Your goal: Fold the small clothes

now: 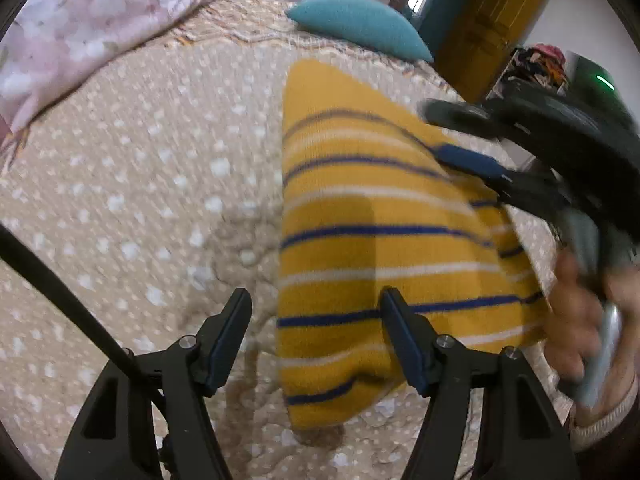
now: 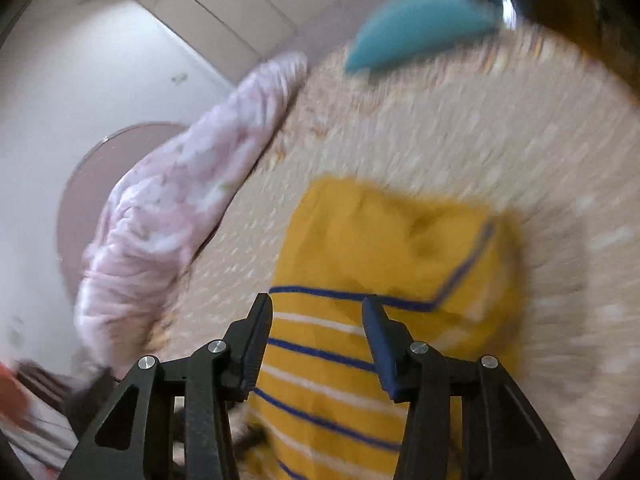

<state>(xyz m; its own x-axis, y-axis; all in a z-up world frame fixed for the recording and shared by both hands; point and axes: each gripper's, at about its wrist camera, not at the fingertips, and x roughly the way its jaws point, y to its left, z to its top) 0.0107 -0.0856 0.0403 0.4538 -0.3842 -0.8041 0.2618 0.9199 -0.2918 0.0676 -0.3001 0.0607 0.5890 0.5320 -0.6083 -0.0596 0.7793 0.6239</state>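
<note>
A small yellow garment (image 1: 360, 232) with blue and white stripes lies folded on the beige dotted bedspread (image 1: 140, 200). My left gripper (image 1: 316, 300) is open just above its near left edge, one finger over the cloth, holding nothing. My right gripper (image 1: 448, 136) shows in the left wrist view at the garment's right edge, hand behind it. In the right wrist view the right gripper (image 2: 318, 308) is open over the garment (image 2: 360, 280), holding nothing; the view is motion-blurred.
A pink floral quilt (image 1: 80, 40) lies bunched at the far left of the bed. A teal pillow (image 1: 360, 24) lies at the far end. A yellow door (image 1: 488, 24) and cluttered shelf (image 1: 536, 64) stand beyond the bed at right.
</note>
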